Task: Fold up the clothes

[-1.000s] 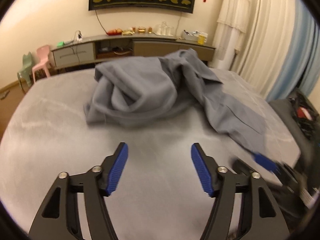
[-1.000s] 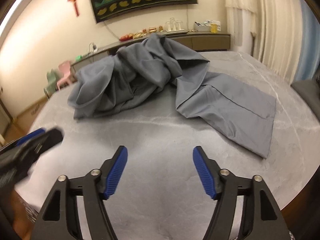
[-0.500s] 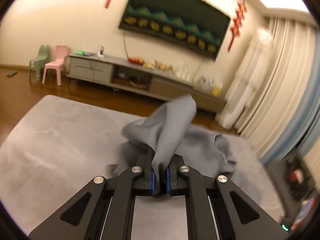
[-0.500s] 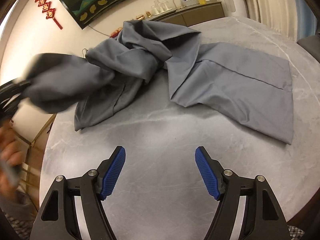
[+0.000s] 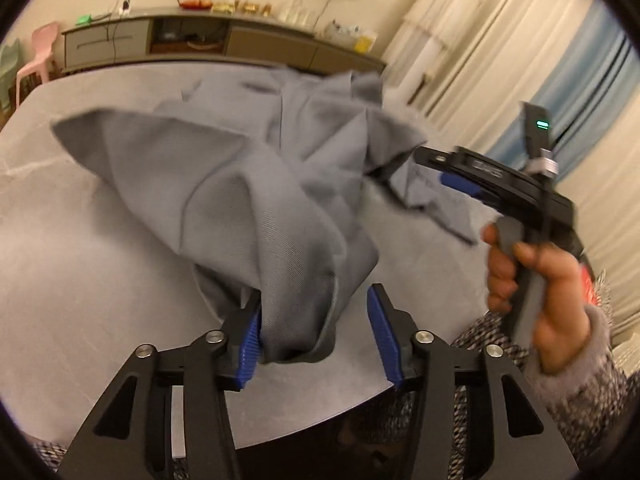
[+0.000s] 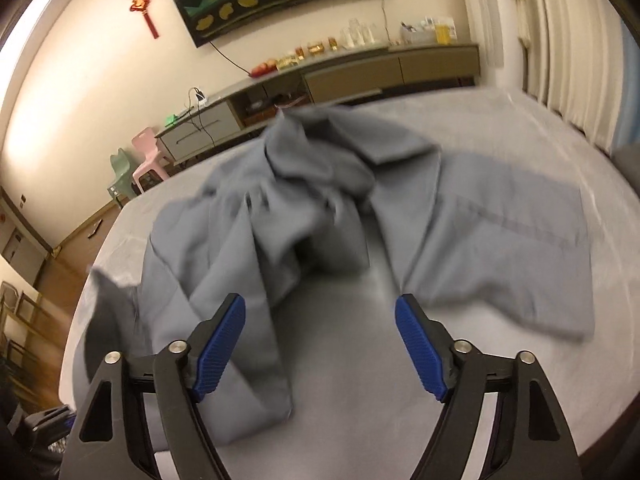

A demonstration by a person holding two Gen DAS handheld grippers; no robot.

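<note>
While left tool (image 5: 316,330) just spread, grey garment (image 5: 256,184) loose between, right tool (image 6: 320,344) spread, table edge (image 5: 320,420) near.

The left gripper (image 5: 316,328) points downward, its jaws just reopened; cloth touches only its left pad (image 5: 250,340). The right gripper (image 6: 320,348) stands wide open, nothing pinched, its handle gripped by the person's right hand (image 5: 532,280).
</note>
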